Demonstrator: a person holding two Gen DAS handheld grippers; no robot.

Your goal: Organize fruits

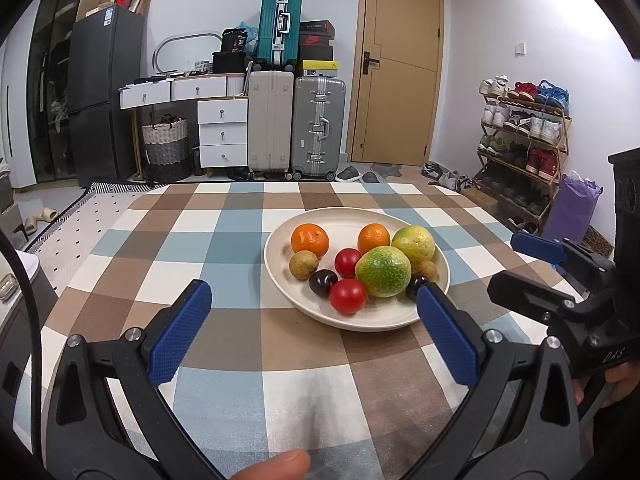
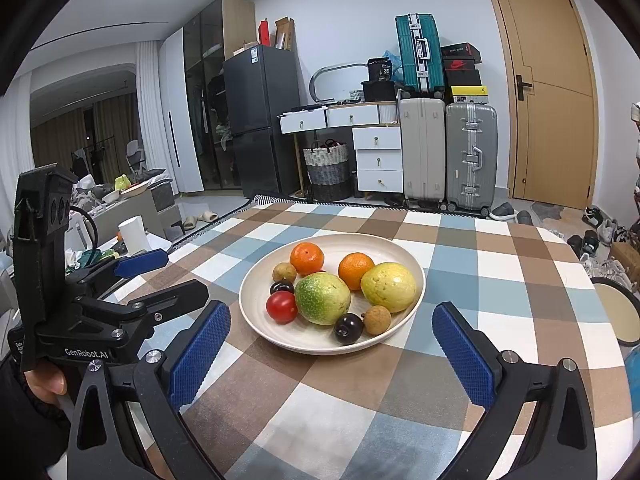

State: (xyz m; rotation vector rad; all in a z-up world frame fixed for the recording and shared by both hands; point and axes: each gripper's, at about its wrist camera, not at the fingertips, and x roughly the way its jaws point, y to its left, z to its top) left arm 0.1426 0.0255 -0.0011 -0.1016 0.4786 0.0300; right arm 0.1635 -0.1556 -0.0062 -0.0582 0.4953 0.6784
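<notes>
**Nine fruits in the plate, none left on the cloth**

Nine is my count, taking both wrist views together: two oranges (image 2: 307, 257) at the back, two large green-yellow fruits (image 2: 322, 298) in the middle, two red tomatoes (image 1: 347, 296), two small brown longans (image 2: 377, 319) and at least one dark plum (image 2: 348, 328), possibly a second beside the left tomato. All of them sit inside the cream plate (image 2: 304, 346), packed close and touching one another, on the checked tablecloth (image 2: 500, 272).

I see no loose fruit anywhere on the cloth, so I judge the gathering either finished or not yet begun as a sort-out; the pictures alone do not settle which. If the plate is the goal, little remains. A second round dish edge (image 2: 616, 312) shows at the right of the table, its contents out of view.

My left gripper (image 1: 314, 322) hovers just short of the plate's near rim, fingers spread wide, nothing between them. My right gripper (image 2: 332, 350) does the same from the other side, equally wide and bare. Neither touches the plate or fruit.
</notes>
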